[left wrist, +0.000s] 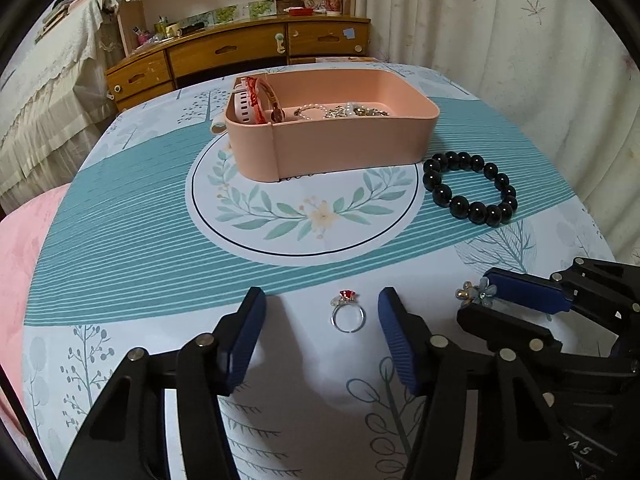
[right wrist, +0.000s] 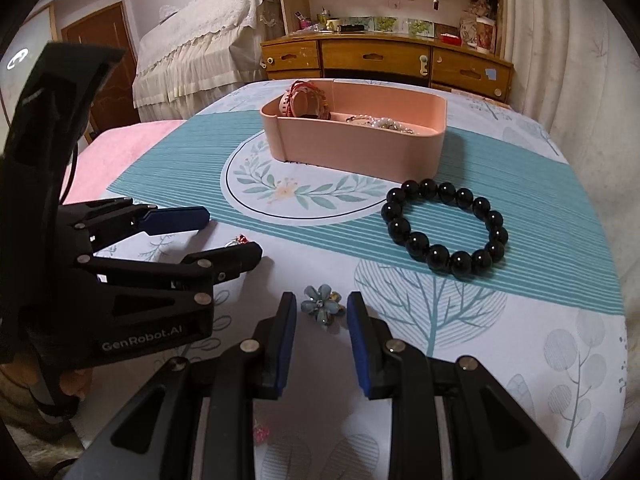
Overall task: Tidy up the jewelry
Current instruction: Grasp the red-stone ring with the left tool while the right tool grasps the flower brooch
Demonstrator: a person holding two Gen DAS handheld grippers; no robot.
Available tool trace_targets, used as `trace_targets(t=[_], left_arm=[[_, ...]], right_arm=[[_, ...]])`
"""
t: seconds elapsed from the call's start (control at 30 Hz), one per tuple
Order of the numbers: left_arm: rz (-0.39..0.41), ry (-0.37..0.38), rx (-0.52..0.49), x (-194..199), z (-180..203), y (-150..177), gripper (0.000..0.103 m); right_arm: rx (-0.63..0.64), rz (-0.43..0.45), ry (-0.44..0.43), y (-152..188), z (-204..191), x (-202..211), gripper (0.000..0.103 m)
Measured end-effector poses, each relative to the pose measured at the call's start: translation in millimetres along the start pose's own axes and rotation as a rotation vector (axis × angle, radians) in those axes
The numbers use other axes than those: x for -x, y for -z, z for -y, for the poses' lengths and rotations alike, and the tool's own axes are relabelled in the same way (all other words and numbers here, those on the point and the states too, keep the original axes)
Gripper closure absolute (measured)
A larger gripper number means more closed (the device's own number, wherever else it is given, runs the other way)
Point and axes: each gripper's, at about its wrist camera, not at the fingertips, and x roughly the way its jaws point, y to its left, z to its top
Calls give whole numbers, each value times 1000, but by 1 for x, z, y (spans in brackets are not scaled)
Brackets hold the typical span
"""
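Bare tablecloth [left wrist: 132, 276] lies open between the grippers and the pink organizer box [left wrist: 332, 140], which stands as a walled block at the table's middle. A black bead bracelet [left wrist: 470, 188] lies just right of the box, narrowing that side. The right gripper [left wrist: 466, 304] sits close beside the left gripper [left wrist: 322, 308], crowding the near right.

Black angular gripper [left wrist: 322, 308] frames, ribbed blue pads [right wrist: 285, 344], silver round screws, white "GenRobot.AI" lettering.
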Motion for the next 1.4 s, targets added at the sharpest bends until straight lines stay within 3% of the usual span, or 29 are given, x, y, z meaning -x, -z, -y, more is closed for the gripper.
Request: trace_targets(t=[0.1, 0.23, 0.37, 1.0, 1.4], left_arm=[[6, 3, -5, 1, 1, 0, 61], [9, 0, 2, 2, 0, 1, 69], [9, 2, 14, 3, -1, 1, 90], [31, 45, 51, 17, -2, 1, 98], [113, 95, 73, 50, -8, -16, 99]], right_arm=[[7, -1, 7, -1, 0, -1, 76], [8, -1, 8, -1, 1, -1, 76], [-5, 1, 7, -1, 2, -2, 79], [-55, 44, -37, 0, 12, 8, 83], [-112, 139, -46, -15, 26, 35, 83]])
